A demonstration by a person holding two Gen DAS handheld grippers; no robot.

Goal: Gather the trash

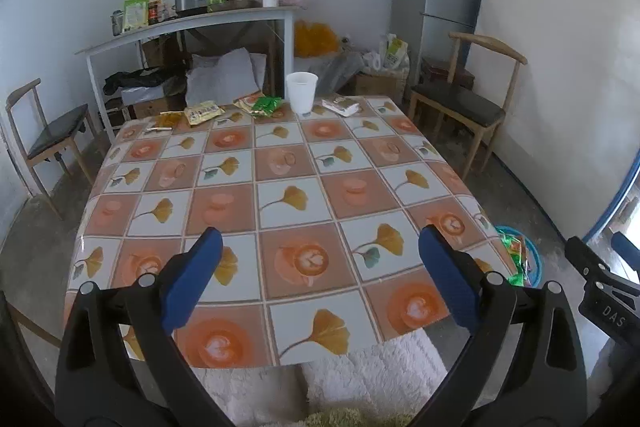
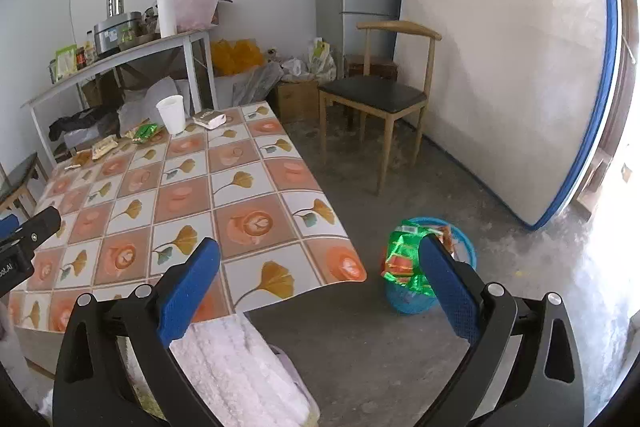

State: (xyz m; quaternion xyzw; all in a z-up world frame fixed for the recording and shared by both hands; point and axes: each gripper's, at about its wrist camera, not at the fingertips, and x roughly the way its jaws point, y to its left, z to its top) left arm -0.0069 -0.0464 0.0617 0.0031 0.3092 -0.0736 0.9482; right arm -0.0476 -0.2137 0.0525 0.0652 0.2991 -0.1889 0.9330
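The left gripper (image 1: 320,281) carries two black plastic arms tipped with textured blue pads (image 1: 194,281), each arm fastened with round silver screws and cut with a slot-shaped opening near its base. The right gripper (image 2: 318,285) shares the same build, black arms with rough blue fingertips (image 2: 450,291) and silver pivot screws. White lettering reading "DAS" marks the black body of the right gripper in the left wrist view.

The left wrist view looks from the near edge across the table (image 1: 304,187); the right wrist view faces its right corner and the basket (image 2: 432,267). Both share the table and basket.
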